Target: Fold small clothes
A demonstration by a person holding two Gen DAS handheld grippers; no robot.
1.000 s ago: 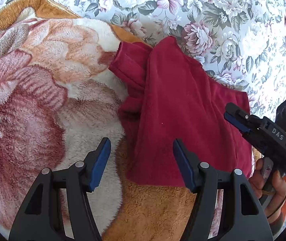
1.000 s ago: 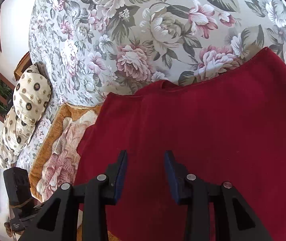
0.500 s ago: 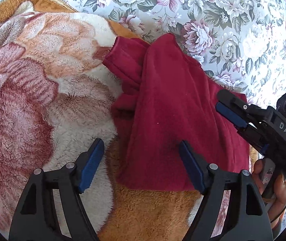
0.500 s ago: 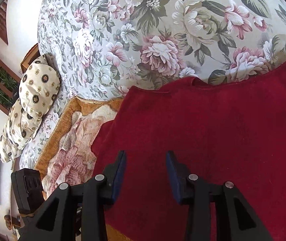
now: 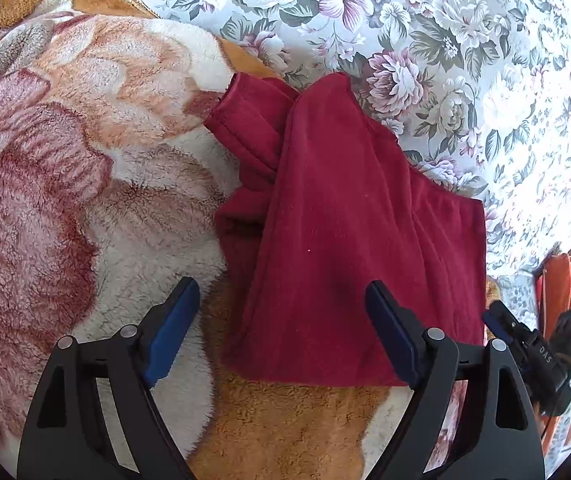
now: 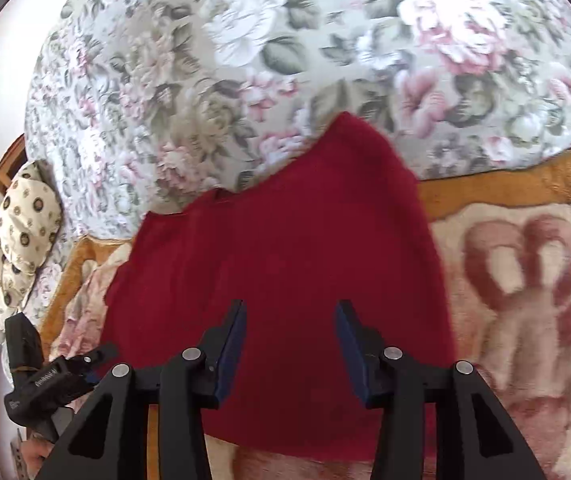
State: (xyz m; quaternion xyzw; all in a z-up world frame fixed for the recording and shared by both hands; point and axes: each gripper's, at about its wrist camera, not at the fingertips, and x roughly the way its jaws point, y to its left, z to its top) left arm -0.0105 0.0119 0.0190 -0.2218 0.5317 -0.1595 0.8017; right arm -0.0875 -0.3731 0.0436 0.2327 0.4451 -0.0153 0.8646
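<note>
The red shirt (image 5: pixel 349 232) lies folded on the fluffy blanket (image 5: pixel 65 184), flat so it keeps its shape. The left gripper (image 5: pixel 281 328) has just opened wide, holding nothing. The right gripper (image 6: pixel 289 344), also opening, is empty above it.

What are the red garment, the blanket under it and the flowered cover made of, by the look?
Red garment: soft matte knit, maybe fleece or cotton jersey; limp folds, no sheen.
Blanket: thick plush, likely synthetic fleece; visible shaggy pile.
Flowered cover: thin, smooth woven cloth with a printed pattern; fibre can't be told.
</note>
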